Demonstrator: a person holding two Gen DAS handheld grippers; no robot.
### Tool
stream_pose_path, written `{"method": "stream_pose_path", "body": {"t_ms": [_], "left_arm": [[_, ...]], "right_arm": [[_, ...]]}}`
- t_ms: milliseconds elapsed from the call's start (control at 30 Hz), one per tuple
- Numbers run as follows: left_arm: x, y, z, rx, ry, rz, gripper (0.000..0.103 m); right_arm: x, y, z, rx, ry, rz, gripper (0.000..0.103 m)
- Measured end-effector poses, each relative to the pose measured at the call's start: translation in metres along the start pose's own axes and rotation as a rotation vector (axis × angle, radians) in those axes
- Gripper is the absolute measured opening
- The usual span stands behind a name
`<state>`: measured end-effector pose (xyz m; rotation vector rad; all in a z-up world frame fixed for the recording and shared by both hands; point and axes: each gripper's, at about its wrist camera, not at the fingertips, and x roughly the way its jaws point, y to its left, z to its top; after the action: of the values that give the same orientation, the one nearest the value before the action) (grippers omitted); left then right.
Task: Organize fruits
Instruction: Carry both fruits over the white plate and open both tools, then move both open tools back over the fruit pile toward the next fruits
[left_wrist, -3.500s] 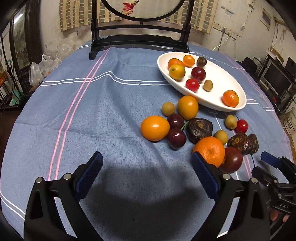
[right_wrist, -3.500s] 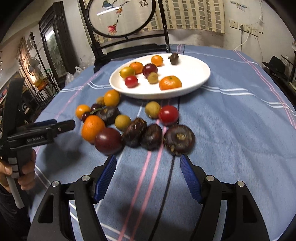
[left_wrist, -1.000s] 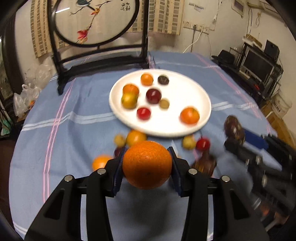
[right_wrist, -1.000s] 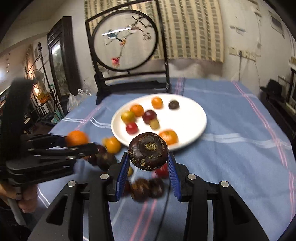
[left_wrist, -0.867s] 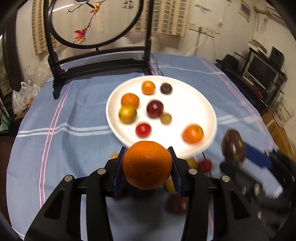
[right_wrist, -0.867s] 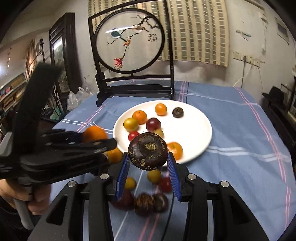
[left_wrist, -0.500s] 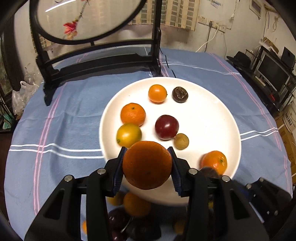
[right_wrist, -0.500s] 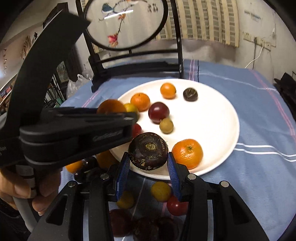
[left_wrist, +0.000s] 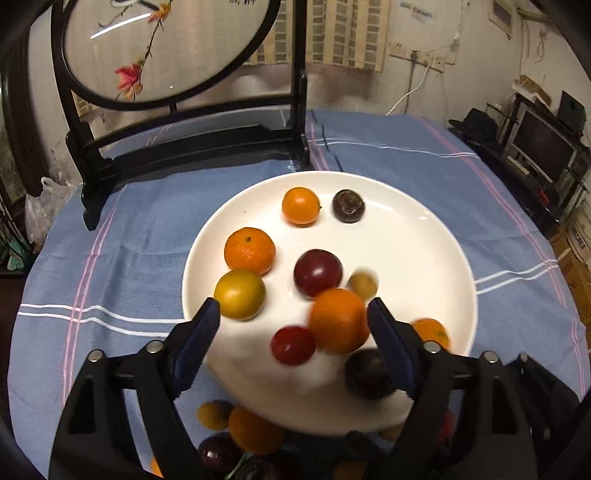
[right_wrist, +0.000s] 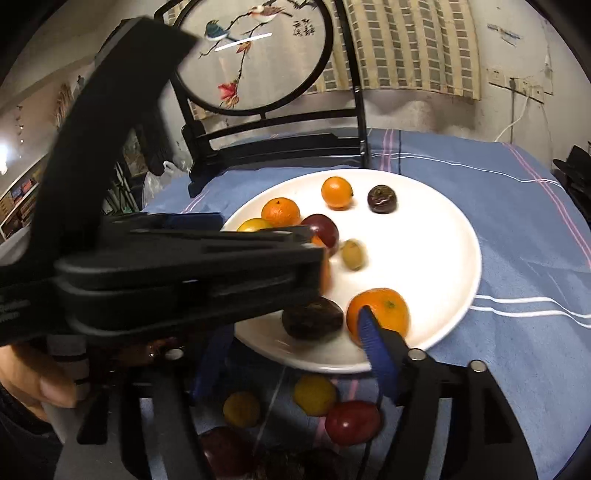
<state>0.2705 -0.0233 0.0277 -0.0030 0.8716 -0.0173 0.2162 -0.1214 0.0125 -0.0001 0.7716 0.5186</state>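
Observation:
The white plate (left_wrist: 424, 258) holds several fruits. My left gripper (left_wrist: 291, 334) hangs over its near side with its jaws opening. The orange (left_wrist: 338, 321), blurred, lies loose on the plate close to the right pad (left_wrist: 388, 343), far from the other one. A dark round fruit (right_wrist: 312, 318) sits on the plate's near rim between the opening jaws of my right gripper (right_wrist: 295, 356), free of both pads. The left gripper's black body (right_wrist: 166, 273) crosses the right wrist view and hides part of the right gripper's left finger. A tangerine (right_wrist: 378, 312) rests behind the right finger.
Loose fruits lie on the blue striped cloth in front of the plate: a yellow one (right_wrist: 314, 395), a red one (right_wrist: 352, 422), an orange one (left_wrist: 255, 428). A round embroidered screen on a black stand (left_wrist: 184, 147) stands behind the plate. A hand (right_wrist: 33, 380) holds the left gripper.
Both grippers have come in over the plate and their jaws have spread. The orange and the dark fruit have dropped out of them onto the plate.

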Motion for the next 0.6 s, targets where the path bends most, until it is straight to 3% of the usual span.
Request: {"method": "stream_pose_path", "body": {"t_ms": [167,300,467,600], "left_arm": [[-0.033,0.014,-0.02,-0.018,-0.043,0.002,0.09],[-0.052,0.027,-0.046,-0.033,-0.034,-0.002,0.091],[-0.075,0.047,-0.081,-0.055,-0.054,0.02,0.092],[-0.081,0.063,-0.103,-0.087,-0.044,-0.01,0.092]], "right_arm": [[-0.017,-0.007,-0.005,0.047,-0.018,0.02,0.075],[-0.029,-0.01,-0.015,0.068,-0.024,0.034,0.077],[-0.048,-0.02,-0.036,0.099,-0.036,-0.009,0.08],[-0.058,-0.028,-0.051,0.133,-0.019,-0.088,0.081]]}}
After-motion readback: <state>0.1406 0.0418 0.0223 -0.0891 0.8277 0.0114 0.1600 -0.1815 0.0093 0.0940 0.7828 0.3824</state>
